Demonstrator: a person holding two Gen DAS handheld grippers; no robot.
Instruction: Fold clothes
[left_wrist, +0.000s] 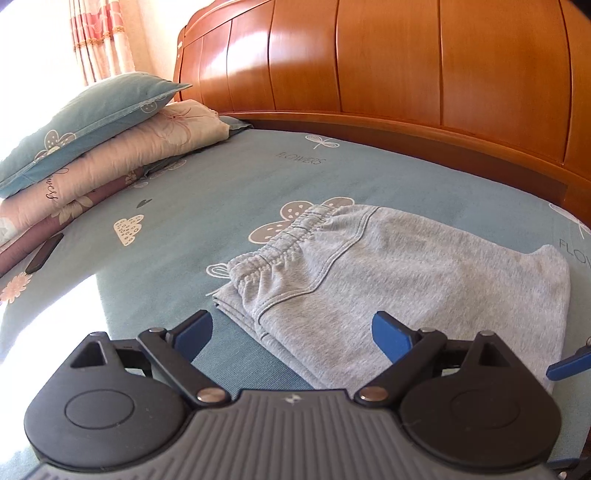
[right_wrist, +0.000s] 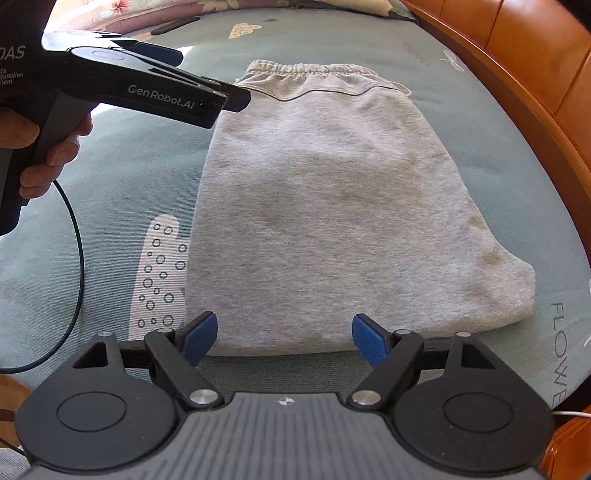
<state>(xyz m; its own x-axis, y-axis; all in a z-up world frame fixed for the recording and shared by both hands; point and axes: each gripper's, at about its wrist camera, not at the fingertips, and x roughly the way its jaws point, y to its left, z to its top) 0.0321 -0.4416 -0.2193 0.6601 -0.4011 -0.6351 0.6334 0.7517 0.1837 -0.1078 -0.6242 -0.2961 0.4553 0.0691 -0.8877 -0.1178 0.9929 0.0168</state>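
We see one pair of grey sweatpants (right_wrist: 325, 206), folded into a compact rectangle, lying flat on a teal bed sheet (right_wrist: 122, 162) printed with white flowers and leaf shapes. In the right wrist view its long axis runs from near to far: the gathered elastic waistband (right_wrist: 303, 70) points to the far side and the folded edge sits nearest us. In the left wrist view the same bundle (left_wrist: 399, 273) lies to the right of centre, waistband to the far left, with layered edges showing along its near left side.

We hold two grippers. Our right gripper (right_wrist: 284, 338) hovers just above the near folded edge, its two blue-padded fingers (right_wrist: 201, 338) spread wide apart with nothing between them, not pressing the cloth. Our left gripper (left_wrist: 291, 332) hangs over the near left corner of the sweatpants, its fingers likewise wide apart and holding nothing. In the right wrist view that left tool reaches in from the left, carried by one hand (right_wrist: 48, 155), its tip near the waistband's left end; a dark cable (right_wrist: 79, 258) loops below it.

At the far left stands one stack of bedding: one teal pillow (left_wrist: 92, 122) on a folded cream and pink quilt (left_wrist: 122, 155). One dark phone (left_wrist: 44, 253) lies on the sheet beside the stack. One glossy wooden headboard (left_wrist: 388, 62) runs along the far side, with one pink curtain (left_wrist: 99, 37) at its left
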